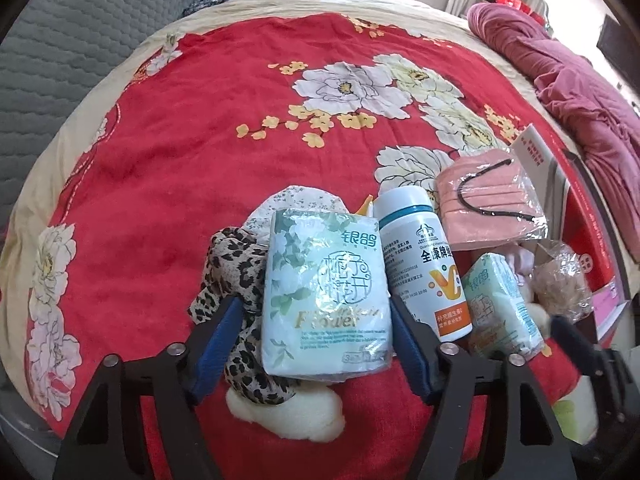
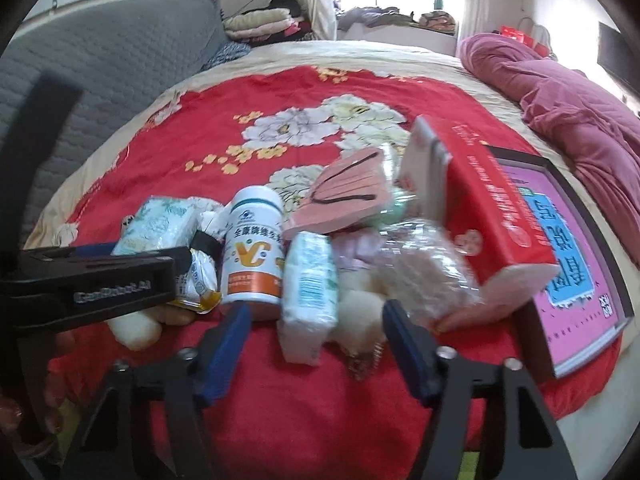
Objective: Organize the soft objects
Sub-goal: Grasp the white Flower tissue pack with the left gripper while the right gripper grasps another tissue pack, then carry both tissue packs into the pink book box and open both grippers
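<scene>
My left gripper point(image 1: 316, 320) is open, its blue pads on either side of a pale green tissue pack point(image 1: 324, 296) that lies on a leopard-print cloth point(image 1: 232, 280). The pads stand close to the pack; contact is unclear. My right gripper point(image 2: 316, 332) is open in front of a second small tissue pack point(image 2: 308, 280) standing on edge. A white VC bottle point(image 1: 424, 264) stands between the packs and shows in the right wrist view point(image 2: 254, 252). A pink mask pack point(image 1: 488, 200) lies behind. The left gripper's body point(image 2: 88, 284) shows at the left of the right wrist view.
The pile sits on a red floral bedspread point(image 1: 200, 160). A red box point(image 2: 488, 208), a pink framed board point(image 2: 576, 264), a crinkly clear bag point(image 2: 424, 276) and cream plush pieces point(image 1: 288, 412) lie around. A maroon quilt point(image 1: 580, 80) is at the right, a grey headboard point(image 1: 60, 60) at the left.
</scene>
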